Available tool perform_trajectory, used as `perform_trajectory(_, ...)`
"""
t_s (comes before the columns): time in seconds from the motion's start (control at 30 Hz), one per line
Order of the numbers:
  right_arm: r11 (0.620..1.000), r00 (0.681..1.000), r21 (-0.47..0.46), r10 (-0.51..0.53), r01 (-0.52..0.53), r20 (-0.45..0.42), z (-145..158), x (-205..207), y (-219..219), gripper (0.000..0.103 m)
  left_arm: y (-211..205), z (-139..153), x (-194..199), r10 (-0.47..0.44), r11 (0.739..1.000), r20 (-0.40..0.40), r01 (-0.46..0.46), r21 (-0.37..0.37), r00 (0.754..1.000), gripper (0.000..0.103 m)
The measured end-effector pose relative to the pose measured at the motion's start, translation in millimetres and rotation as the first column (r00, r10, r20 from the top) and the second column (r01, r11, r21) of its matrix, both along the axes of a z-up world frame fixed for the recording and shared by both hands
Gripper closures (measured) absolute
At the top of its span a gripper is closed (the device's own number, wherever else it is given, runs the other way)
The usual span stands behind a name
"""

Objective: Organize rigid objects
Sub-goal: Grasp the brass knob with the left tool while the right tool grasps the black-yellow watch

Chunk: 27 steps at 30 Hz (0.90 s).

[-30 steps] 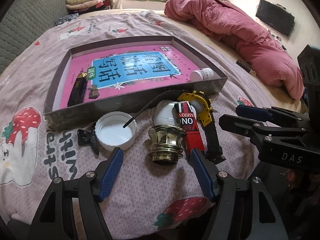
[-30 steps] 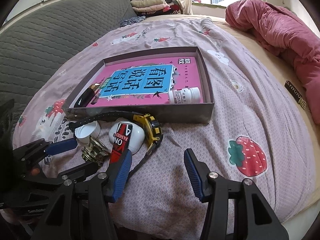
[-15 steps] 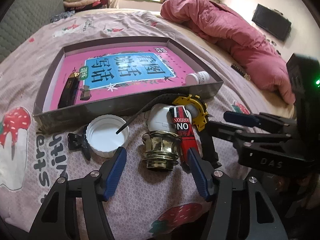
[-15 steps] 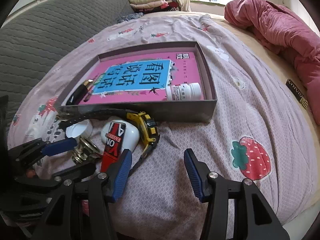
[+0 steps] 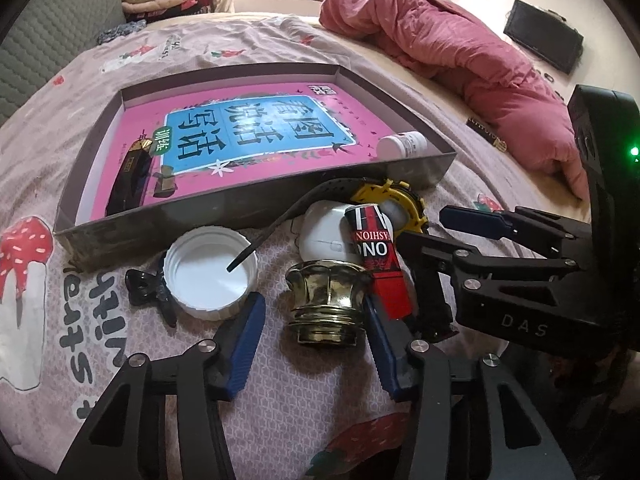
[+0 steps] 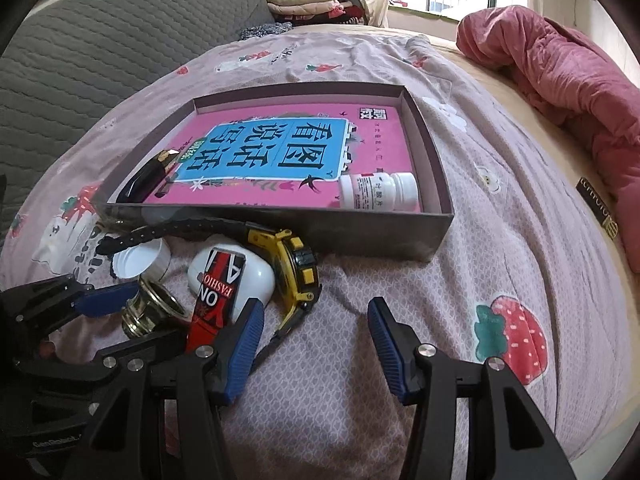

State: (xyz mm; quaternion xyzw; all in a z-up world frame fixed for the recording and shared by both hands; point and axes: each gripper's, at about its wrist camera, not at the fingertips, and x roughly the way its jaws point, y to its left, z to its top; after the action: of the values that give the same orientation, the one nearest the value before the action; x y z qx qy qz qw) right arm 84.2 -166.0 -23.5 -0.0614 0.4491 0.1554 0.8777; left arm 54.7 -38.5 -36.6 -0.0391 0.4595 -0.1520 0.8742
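Note:
A shallow box (image 5: pixel 248 204) with a pink book inside lies on the bed; it holds a black lipstick (image 5: pixel 130 176) and a white pill bottle (image 5: pixel 402 145). In front of it lie a white lid (image 5: pixel 210 272), a black hair clip (image 5: pixel 146 286), a brass cap (image 5: pixel 328 300), a red lighter (image 5: pixel 378 258), a white case (image 5: pixel 324 228) and a yellow watch (image 5: pixel 390 200). My left gripper (image 5: pixel 312 316) is open, its fingers either side of the brass cap. My right gripper (image 6: pixel 316 322) is open beside the watch (image 6: pixel 298 276), above the sheet.
A crumpled pink duvet (image 5: pixel 460 56) lies at the far right. A grey quilted headboard (image 6: pixel 100 52) runs along the left. Folded clothes (image 6: pixel 308 4) are stacked at the back. A small dark label (image 6: pixel 598 208) lies on the bare mattress at right.
My left gripper has moved forward, so its open fingers now flank the brass cap. My right gripper has edged forward toward the watch. No object has moved.

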Motion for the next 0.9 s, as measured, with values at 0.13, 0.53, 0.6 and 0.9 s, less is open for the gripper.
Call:
perform_trajectory(0.13,1.0,1.0,0.017,0.009,-0.009,-0.006,-3.8,5.3,-1.2,0.053,-0.6,-1.0,1.0,-0.002,1.0,0.003,0.002,0.004,1.0,0.052)
perform_trajectory(0.53,0.994,0.994,-0.001,0.105,-0.105,0.031,-8.7,7.7,13.0,0.079,-2.1,-4.5,6.7,-0.003,1.0,0.004,0.003,-0.006,1.0,0.053)
perform_trajectory(0.6,0.994,0.994,0.013,0.109,-0.11,0.029,-9.7,9.1,11.7,0.079,-3.1,-5.1,6.9,-0.004,1.0,0.005,0.004,-0.005,1.0,0.053)
perform_trajectory(0.9,0.99,0.991,0.054,0.134,-0.134,0.003,-18.3,17.5,10.1,0.078,-4.9,-7.8,7.5,-0.006,1.0,0.003,0.006,-0.003,1.0,0.054)
